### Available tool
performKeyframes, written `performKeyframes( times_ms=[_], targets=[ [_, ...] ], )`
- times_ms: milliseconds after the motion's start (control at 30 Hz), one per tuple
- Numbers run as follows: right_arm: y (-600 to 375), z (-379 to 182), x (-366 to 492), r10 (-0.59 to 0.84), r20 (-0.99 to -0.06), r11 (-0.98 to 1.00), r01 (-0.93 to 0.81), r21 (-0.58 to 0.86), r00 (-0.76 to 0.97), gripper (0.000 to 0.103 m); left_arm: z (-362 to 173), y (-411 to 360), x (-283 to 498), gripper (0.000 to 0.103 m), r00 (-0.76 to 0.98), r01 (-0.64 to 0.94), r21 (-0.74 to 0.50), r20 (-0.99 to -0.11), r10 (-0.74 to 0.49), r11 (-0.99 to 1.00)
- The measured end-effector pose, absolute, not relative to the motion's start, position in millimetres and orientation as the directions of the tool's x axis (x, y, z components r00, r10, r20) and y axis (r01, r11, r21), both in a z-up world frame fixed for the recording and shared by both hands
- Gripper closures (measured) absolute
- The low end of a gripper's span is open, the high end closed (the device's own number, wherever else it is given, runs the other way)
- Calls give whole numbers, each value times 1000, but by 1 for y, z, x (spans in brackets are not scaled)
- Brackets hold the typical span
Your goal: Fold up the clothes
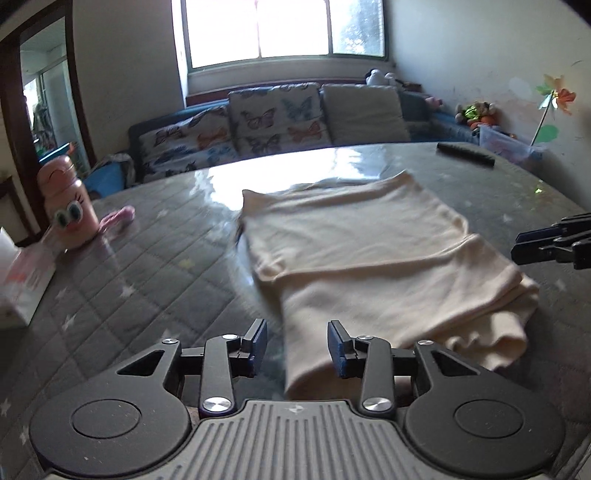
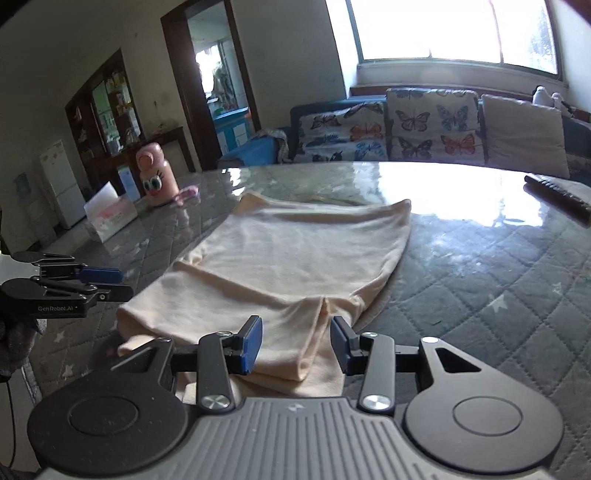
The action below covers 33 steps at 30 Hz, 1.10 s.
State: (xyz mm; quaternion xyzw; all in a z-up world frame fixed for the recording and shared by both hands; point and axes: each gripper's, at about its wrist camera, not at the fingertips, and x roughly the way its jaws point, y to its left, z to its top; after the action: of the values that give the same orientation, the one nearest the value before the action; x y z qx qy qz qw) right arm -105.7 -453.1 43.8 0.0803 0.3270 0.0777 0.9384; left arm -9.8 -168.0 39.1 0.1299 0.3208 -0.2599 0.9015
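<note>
Your left gripper (image 2: 107, 284) reads "GenRobot.AI"; its fingers, like your right gripper's (image 2: 296, 345), stand apart at the cream garment's (image 2: 295, 254) near edge.

Big window (image 1: 284, 29) at back, bright daylight, glare on the desk (image 2: 480, 258) w/ grey quilted cover. Sofa (image 2: 424, 125) under window w/ butterfly cushions (image 1: 277, 118). Dark wood doorway (image 2: 218, 81) on left, cabinet w/ shelves (image 2: 107, 107) beside it, white fridge (image 2: 61, 181). Walls pale, scuffed.
</note>
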Motion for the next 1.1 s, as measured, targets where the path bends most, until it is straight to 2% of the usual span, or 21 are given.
performKeyframes(
  times_ms=[233,300,467,733,867,1100],
  targets=[
    [-444,29,-94,178,-644,982,-89,168,744,77,31,-166,-16,62,655,561,76,-650,-385,825],
    [-441,24,-91,167,-655,984,-86,155,737,78,27,-165,-13,62,655,554,83,-657,-373,828],
    [-444,24,-92,150,-675,988,-82,131,723,78,23,-157,-7,62,652,536,82,-672,-350,840],
    [-444,43,-81,163,-622,986,-103,131,766,77,52,-166,4,63,694,543,71,-599,-400,837],
    [-437,37,-71,175,-632,984,-124,125,754,77,55,-188,15,63,681,578,56,-583,-443,814],
    [-430,28,-57,189,-648,982,-150,116,738,77,33,-218,32,70,632,626,54,-621,-465,778]
  ],
)
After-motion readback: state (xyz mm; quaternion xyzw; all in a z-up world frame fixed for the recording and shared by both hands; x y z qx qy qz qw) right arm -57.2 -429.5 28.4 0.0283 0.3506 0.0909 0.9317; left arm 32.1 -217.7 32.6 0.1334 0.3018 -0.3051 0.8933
